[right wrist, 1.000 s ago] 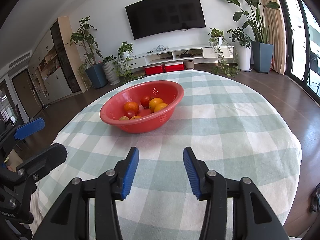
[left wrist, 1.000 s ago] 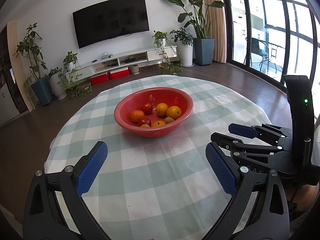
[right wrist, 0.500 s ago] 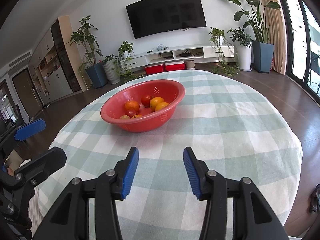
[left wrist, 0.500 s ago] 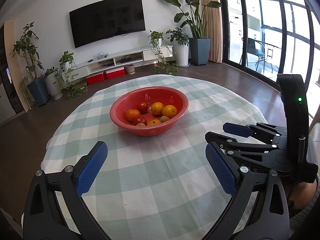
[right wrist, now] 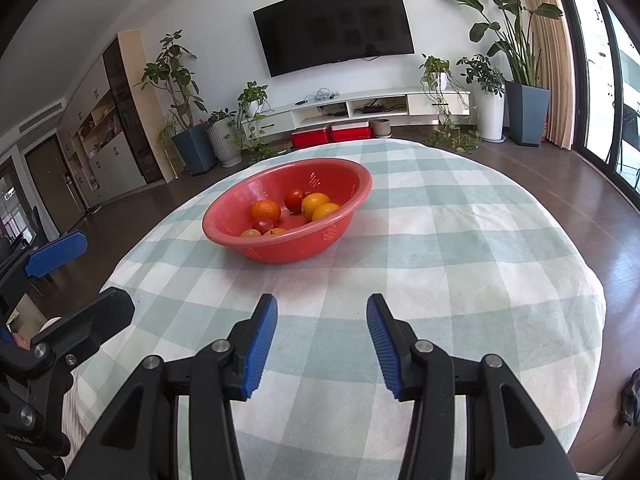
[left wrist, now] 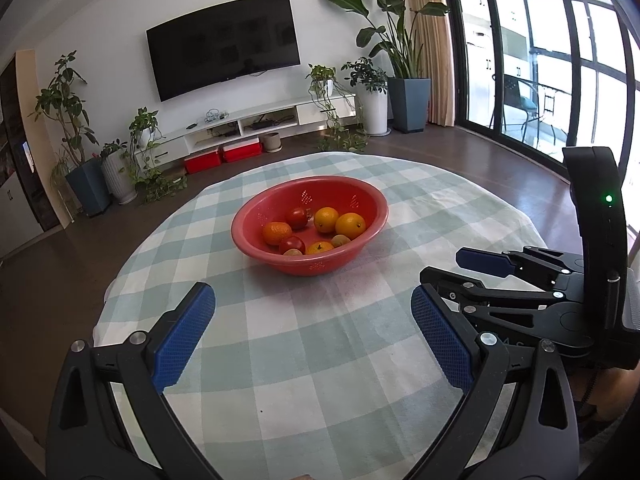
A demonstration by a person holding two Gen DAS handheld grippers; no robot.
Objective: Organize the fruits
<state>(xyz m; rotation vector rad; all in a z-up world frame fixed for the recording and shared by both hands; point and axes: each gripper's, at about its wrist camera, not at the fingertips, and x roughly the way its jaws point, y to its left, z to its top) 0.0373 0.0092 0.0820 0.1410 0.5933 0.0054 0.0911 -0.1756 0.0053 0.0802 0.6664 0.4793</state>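
A red perforated bowl (left wrist: pixel 372 204) stands on the round table, also in the right wrist view (right wrist: pixel 352 196). It holds several oranges (left wrist: pixel 350 225), two red tomatoes (left wrist: pixel 297 217) and small yellowish fruits (left wrist: pixel 340 241). My left gripper (left wrist: pixel 312 320) is open and empty, above the near part of the table, well short of the bowl. My right gripper (right wrist: pixel 322 320) is open and empty, also short of the bowl; it shows at the right of the left wrist view (left wrist: pixel 460 268).
The round table wears a green-and-white checked cloth (left wrist: pixel 320 360). Beyond it are a wall TV (left wrist: pixel 224 44), a low white TV shelf (left wrist: pixel 256 124), potted plants (left wrist: pixel 404 80) and glass doors at the right. Dark wood floor surrounds the table.
The left gripper has drawn back and lifted slightly, so the bowl looks a little smaller and farther. The right gripper has barely moved. Both stay open.
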